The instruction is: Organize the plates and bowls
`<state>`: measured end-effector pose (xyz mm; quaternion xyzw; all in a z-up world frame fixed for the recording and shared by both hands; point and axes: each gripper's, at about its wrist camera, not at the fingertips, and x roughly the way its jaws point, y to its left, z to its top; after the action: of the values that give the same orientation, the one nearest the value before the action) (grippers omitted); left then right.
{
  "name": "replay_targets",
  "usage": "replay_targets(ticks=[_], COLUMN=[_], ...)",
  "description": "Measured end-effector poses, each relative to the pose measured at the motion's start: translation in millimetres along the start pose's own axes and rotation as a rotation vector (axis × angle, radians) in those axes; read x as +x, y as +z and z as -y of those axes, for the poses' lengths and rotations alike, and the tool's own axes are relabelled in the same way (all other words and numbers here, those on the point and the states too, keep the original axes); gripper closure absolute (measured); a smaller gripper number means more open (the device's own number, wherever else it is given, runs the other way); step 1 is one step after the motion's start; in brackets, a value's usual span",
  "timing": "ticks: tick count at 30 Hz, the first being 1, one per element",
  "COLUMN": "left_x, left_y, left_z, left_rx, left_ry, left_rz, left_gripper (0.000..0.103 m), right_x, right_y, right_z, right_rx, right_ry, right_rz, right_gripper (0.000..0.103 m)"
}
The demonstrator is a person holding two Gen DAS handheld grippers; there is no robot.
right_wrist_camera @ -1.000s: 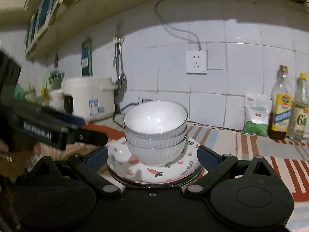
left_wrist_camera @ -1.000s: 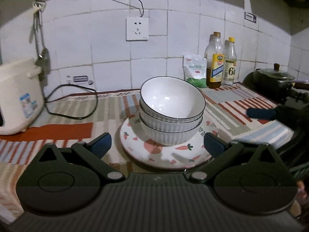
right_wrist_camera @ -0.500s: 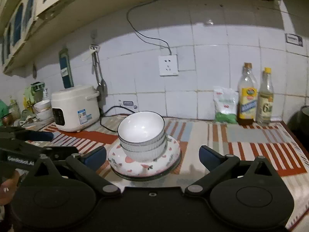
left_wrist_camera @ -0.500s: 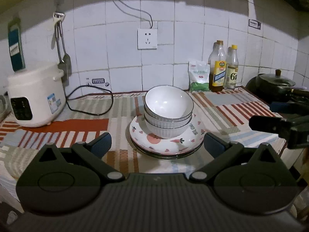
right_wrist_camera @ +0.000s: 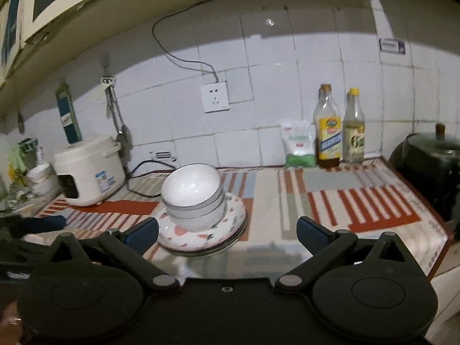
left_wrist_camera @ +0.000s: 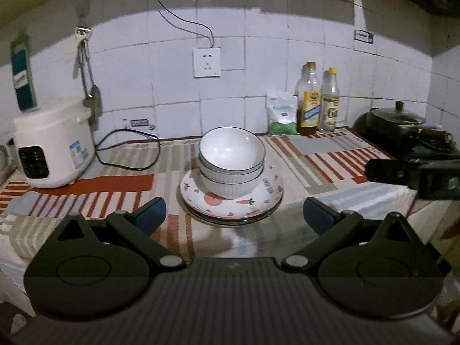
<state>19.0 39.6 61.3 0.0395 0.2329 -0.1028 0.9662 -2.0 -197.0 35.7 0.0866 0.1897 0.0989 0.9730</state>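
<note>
Three white bowls with dark rims are nested on a stack of plates, the top one patterned with hearts and carrots. The stack stands mid-counter on a striped cloth. My left gripper is open, held back from the front of the stack, with nothing between its fingers. My right gripper is open too, back from the counter's front edge, and the stack sits ahead of its left finger. In the left wrist view the right gripper shows at the right edge.
A white rice cooker with its black cord stands at the left. A green-and-white bag and two bottles line the tiled wall. A dark lidded pot sits at the right end. More bowls stand far left.
Both grippers have pulled back and up from the stack, which now looks smaller and farther. The bowls and plates have not moved.
</note>
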Motion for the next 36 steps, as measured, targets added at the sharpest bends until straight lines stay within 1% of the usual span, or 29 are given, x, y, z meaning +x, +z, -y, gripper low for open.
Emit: replay_targets(ticks=[1, 3, 5, 6, 9, 10, 12, 14, 16, 20, 23, 27, 31, 36], left_x=[0.6, 0.2, -0.3, -0.8, -2.8, -3.8, -5.5, -6.4, -6.6, -5.2, -3.0, 1.7, 4.9, 6.7], left_y=[-1.8, -7.1, -10.4, -12.1, -14.4, -15.3, -17.8, -19.5, -21.5, -27.4, -30.4, -37.7, -45.7, -50.4], left_z=[1.1, 2.8, 2.5, 1.7, -1.7, -1.5, -0.6, 1.0, 0.8, 1.0, 4.1, 9.9, 17.5, 22.9], left_rx=[-0.004, -0.034, -0.079, -0.091, -0.092, -0.081, -0.056, -0.034, -0.040, -0.050, -0.028, 0.000, 0.026, 0.032], left_ry=[0.016, 0.072, 0.153, 0.172, 0.149, 0.154, 0.176, 0.171, 0.162, 0.165, 0.183, 0.181, 0.213, 0.208], left_rz=[0.008, 0.024, 0.026, 0.021, 0.028, 0.031, 0.038, 0.039, 0.037, 0.046, 0.056, 0.059, 0.073, 0.088], left_gripper=[0.000, 0.000, 0.000, 0.000, 0.000, 0.000, 0.000, 0.000, 0.000, 0.000, 0.000, 0.000, 0.000, 0.000], right_x=[-1.2, -3.4, -5.0, -6.7, -7.5, -7.7, -8.1, -8.6, -10.2, -17.5, -22.2, -23.1, -21.2, -16.5], right_y=[-2.0, -6.3, -10.3, -13.2, -21.4, -22.9, -27.4, -28.8, -29.1, -32.2, -37.3, -43.6, -49.3, -54.5], right_z=[0.9, 0.9, -1.7, -3.5, -4.5, -4.4, -7.4, -10.0, -8.8, -9.5, -11.9, -15.3, -19.0, -20.3], right_rx=[0.010, 0.008, -0.013, -0.028, -0.045, -0.046, -0.071, -0.099, -0.092, -0.099, -0.115, -0.134, -0.167, -0.197], right_ry=[0.009, 0.011, -0.004, -0.013, 0.001, -0.005, -0.054, -0.089, -0.091, -0.166, -0.185, -0.195, -0.227, -0.277], right_rz=[0.006, 0.004, 0.015, 0.033, 0.047, 0.050, 0.062, 0.060, 0.050, 0.072, 0.074, 0.070, 0.075, 0.083], right_gripper=[0.000, 0.000, 0.000, 0.000, 0.000, 0.000, 0.000, 0.000, 0.000, 0.000, 0.000, 0.000, 0.000, 0.000])
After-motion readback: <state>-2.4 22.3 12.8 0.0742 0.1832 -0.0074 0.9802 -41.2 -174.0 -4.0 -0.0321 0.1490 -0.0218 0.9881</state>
